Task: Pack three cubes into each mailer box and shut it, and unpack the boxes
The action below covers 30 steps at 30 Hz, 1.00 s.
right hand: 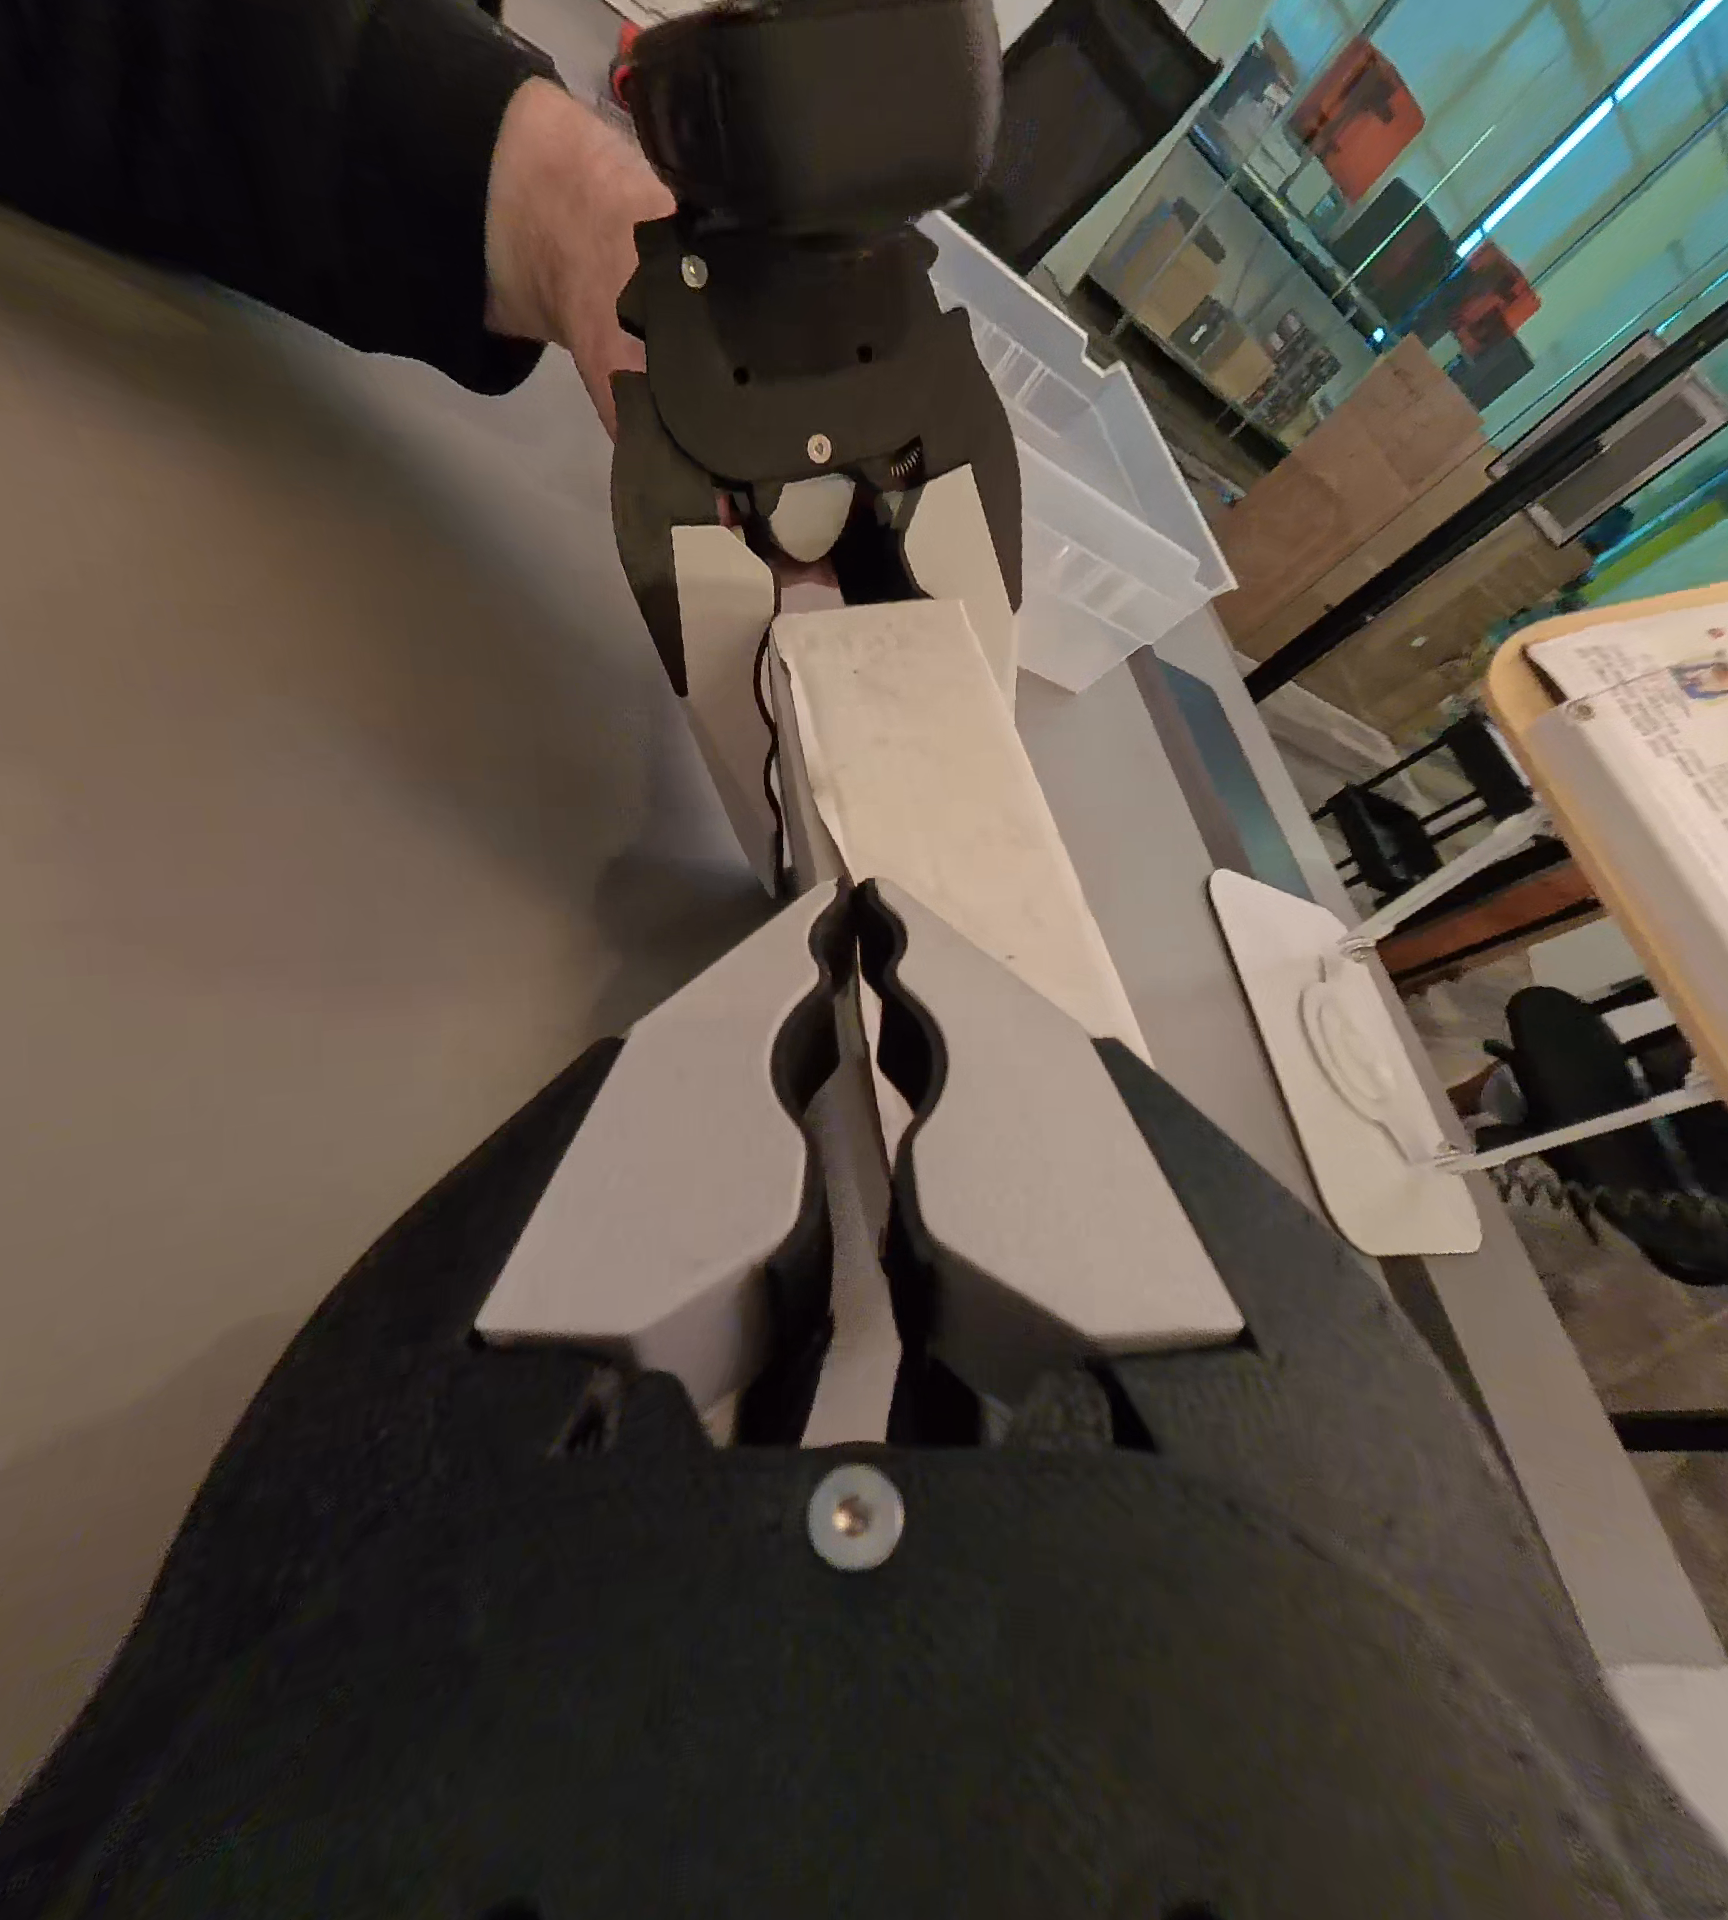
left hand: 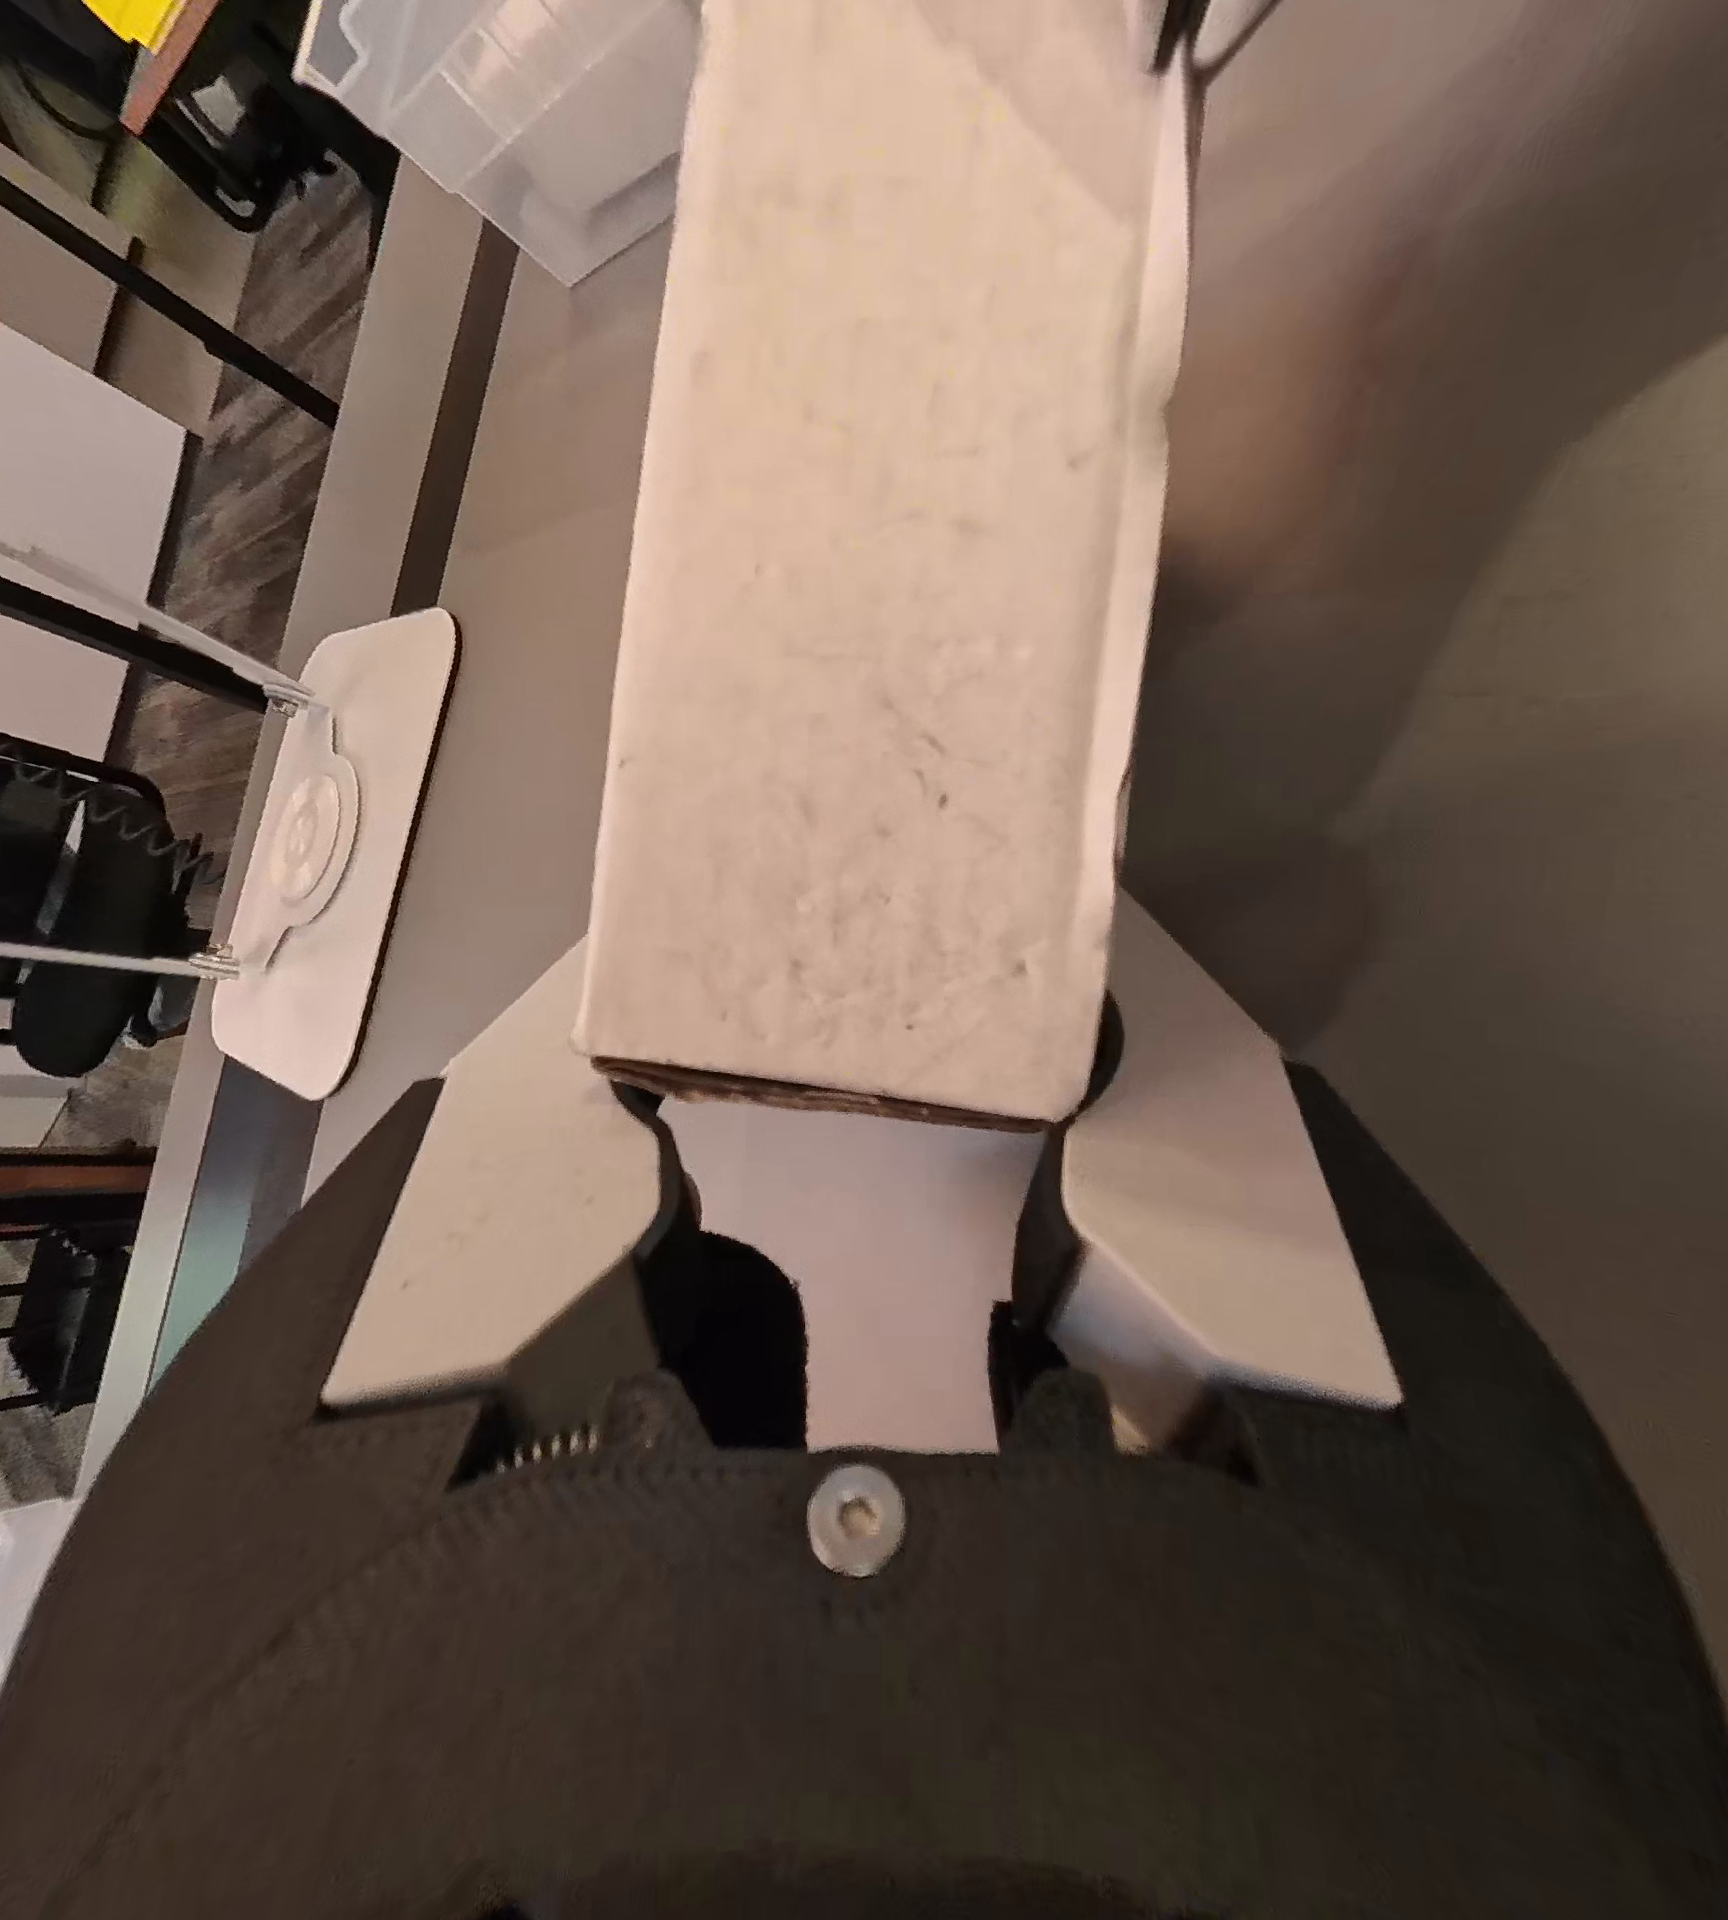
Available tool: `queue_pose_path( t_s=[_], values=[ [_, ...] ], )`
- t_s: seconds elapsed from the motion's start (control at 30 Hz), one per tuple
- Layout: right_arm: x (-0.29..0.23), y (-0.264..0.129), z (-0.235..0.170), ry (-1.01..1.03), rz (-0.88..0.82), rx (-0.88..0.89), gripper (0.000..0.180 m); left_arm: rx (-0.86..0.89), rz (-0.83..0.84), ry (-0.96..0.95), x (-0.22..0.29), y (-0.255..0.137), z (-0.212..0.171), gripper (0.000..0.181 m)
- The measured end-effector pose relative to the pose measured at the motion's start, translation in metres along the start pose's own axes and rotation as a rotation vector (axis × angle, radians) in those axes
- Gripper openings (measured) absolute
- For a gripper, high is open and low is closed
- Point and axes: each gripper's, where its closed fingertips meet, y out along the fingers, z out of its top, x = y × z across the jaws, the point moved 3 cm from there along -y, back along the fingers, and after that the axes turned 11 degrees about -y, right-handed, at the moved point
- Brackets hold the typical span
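Observation:
A white mailer box [left hand: 870,623] is held on its side above the grey table [left hand: 1462,520], stretched between my two grippers. My left gripper [left hand: 855,935] is shut on one end of it, with a pad pressed on each side. In the right wrist view the box [right hand: 933,790] runs away from me to the left gripper [right hand: 844,644] at its far end. My right gripper [right hand: 855,896] is shut on a thin white flap [right hand: 852,1143] at the box's near end. The cardboard sheet runs between the closed pads. No cubes are in view.
A clear plastic bin [right hand: 1078,499] stands on the table behind the box and also shows in the left wrist view [left hand: 527,135]. A white base plate with a stand [right hand: 1348,1060] sits at the table edge. A person's hand and dark sleeve [right hand: 548,260] hold the left gripper.

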Motion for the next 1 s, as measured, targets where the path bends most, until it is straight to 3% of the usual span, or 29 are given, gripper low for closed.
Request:
queue_pose_path(
  t_s=[0.47, 0.63, 0.87, 1.0],
  values=[
    [0.011, -0.004, -0.002, 0.313, 0.042, 0.092, 0.000, -0.098, 0.025, 0.047, -0.003, 0.003, -0.002, 0.069],
    [0.016, -0.004, -0.002, 0.308, -0.002, 0.056, 0.000, -0.117, 0.024, 0.022, -0.005, 0.004, -0.002, 0.064],
    [0.005, 0.001, -0.004, -0.228, -0.140, -0.223, 0.000, -0.127, -0.006, 0.018, -0.005, 0.006, -0.001, 0.069],
    [0.001, 0.009, -0.008, -0.453, -0.208, -0.334, 0.012, -0.156, -0.011, 0.046, -0.002, 0.009, 0.003, 0.069]
  ],
)
